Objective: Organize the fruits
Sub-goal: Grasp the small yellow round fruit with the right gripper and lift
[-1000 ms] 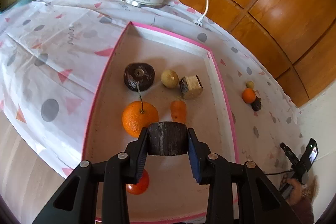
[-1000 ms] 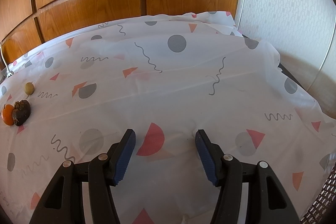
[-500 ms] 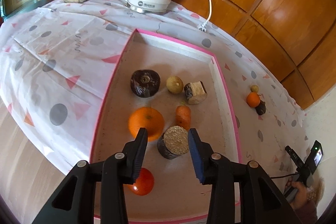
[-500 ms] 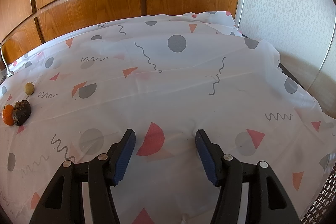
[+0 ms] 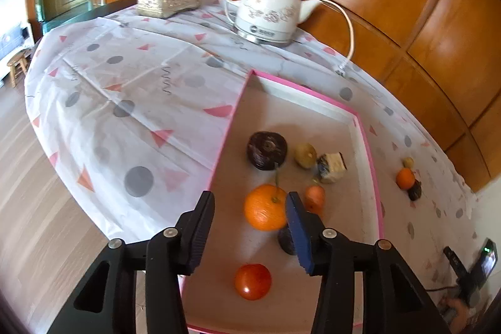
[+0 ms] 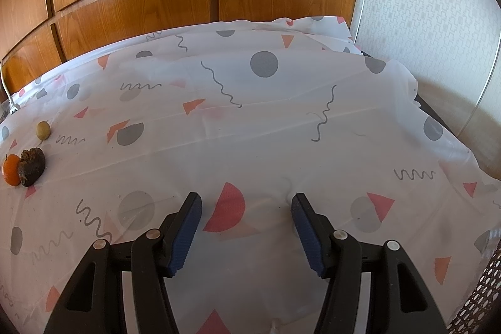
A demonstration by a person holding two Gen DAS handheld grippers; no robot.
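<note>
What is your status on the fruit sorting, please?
Left gripper opening, nothing between pads. Right gripper open, empty. Seven pieces in pink tray; three fruits on cloth outside. Nothing in the way.

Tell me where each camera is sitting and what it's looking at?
Left wrist view: sits on the left gripper, facing down into the pink-rimmed tray of fruit, teapot behind; its two fingers show, jaws opening, nothing between them.
Right wrist view: sits on the right gripper, facing down across the patterned tablecloth toward wooden panels; its open fingers show, holding nothing.
Shared: the small orange, dark fruit and yellowish fruit on the cloth.
</note>
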